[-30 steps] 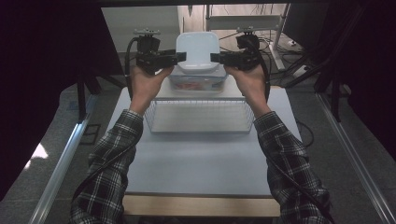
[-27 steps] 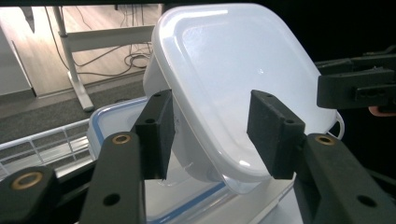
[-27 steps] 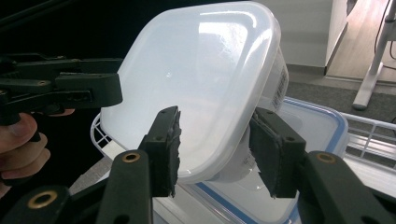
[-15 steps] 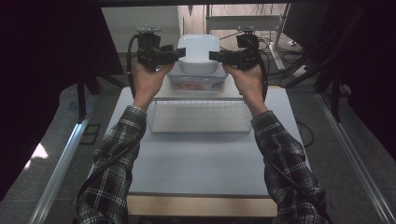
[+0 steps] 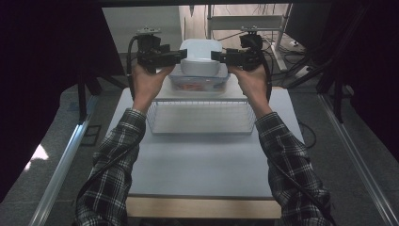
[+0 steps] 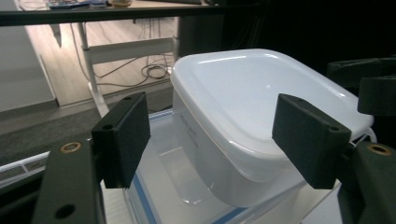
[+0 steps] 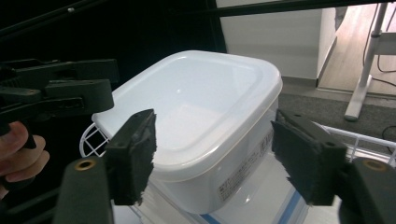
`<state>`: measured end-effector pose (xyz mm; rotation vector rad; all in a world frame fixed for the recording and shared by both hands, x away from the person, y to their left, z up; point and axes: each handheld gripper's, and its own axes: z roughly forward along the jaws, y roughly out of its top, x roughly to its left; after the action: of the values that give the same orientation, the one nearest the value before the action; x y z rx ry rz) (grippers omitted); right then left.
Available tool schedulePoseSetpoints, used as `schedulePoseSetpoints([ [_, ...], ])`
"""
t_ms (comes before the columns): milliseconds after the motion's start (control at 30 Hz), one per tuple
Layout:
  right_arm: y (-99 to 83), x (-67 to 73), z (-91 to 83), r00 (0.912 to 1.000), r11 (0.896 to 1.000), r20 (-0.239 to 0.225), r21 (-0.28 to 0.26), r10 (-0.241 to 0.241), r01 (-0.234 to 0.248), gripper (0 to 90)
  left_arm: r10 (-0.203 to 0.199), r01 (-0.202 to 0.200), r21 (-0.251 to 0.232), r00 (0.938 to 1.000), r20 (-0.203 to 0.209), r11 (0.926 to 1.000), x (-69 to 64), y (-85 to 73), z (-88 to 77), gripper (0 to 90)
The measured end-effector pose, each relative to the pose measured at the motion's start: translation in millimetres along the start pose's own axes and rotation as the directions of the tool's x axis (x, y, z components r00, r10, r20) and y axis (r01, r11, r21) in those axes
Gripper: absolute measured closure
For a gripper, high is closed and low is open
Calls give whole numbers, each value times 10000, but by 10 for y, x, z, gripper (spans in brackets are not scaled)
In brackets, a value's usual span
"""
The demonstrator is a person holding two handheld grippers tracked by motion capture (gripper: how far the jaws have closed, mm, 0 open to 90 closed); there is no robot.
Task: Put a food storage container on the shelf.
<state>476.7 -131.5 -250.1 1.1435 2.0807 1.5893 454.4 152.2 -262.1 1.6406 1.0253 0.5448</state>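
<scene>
Two stacked tubs [image 5: 201, 59], one basket [image 5: 200, 117]

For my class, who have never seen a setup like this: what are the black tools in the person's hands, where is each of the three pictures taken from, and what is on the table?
A person in checked sleeves holds a hand-operated clamp in each hand: the left gripper and the right gripper. The high view looks down from above the table. The other two views come from cameras riding on each gripper, looking along its black jaws.

On the table stand a wire basket and, beyond it, a clear container with a blue-edged lid. A white lidded tub sits on top of that. Both grippers' jaws have just been opening; they flank the tub's corners without pressing, so nothing is held.
</scene>
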Motion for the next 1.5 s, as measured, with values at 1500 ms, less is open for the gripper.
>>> schedulePoseSetpoints([
  [1500,-1025,141,-520,9727,9792,-1354,511,-1882,1965,48,1677,-1692,-120,9607,2212,9855,-355,-1021,-583,47],
])
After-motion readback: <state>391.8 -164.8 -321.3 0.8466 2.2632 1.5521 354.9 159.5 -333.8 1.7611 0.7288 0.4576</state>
